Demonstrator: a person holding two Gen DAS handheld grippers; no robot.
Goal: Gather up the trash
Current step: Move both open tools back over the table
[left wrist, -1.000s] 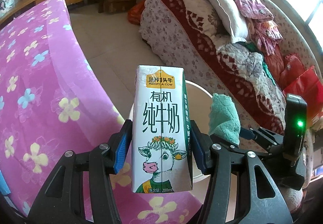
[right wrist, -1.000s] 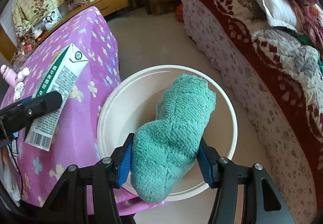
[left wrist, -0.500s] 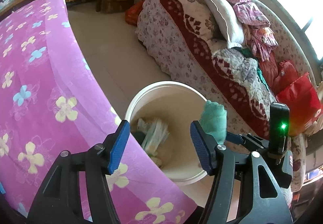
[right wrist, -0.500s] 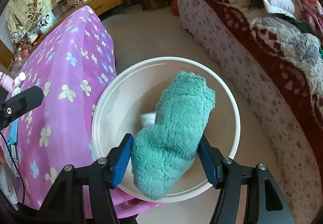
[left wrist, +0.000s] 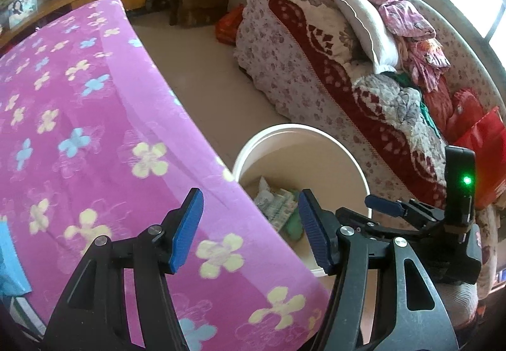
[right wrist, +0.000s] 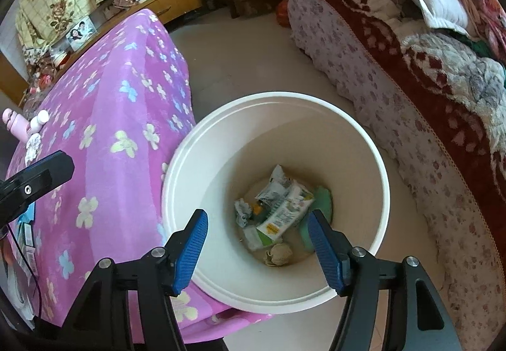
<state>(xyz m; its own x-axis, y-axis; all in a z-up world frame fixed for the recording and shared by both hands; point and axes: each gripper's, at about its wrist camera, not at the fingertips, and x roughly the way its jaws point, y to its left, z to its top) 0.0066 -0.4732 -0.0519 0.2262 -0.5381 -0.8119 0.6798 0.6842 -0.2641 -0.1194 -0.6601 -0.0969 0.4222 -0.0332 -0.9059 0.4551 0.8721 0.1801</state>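
Note:
A white bucket point(right wrist: 177, 161) stands on the floor against the table's edge. At its bottom lie a green-and-white milk carton point(right wrist: 284, 211), a green terry cloth point(right wrist: 321, 208) and crumpled paper scraps. My right gripper point(right wrist: 257, 243) hangs above the bucket's near rim; its jaws are opening and nothing is between them. My left gripper point(left wrist: 249, 224) is open and empty over the edge of the pink tablecloth, just left of the bucket point(left wrist: 300, 132). The carton point(left wrist: 275, 202) and the cloth point(left wrist: 292, 226) show inside the bucket there too.
A pink flowered tablecloth point(left wrist: 79, 129) covers the table on the left. A sofa piled with blankets and pillows point(left wrist: 348, 66) runs along the right, with bare floor between. A pink bottle point(right wrist: 15, 126) and small items sit at the table's far left.
The left gripper let go of the milk carton and the right let go of the green cloth; both now lie in the bucket. Both pairs of jaws stand wider, and the left gripper drew back over the table.

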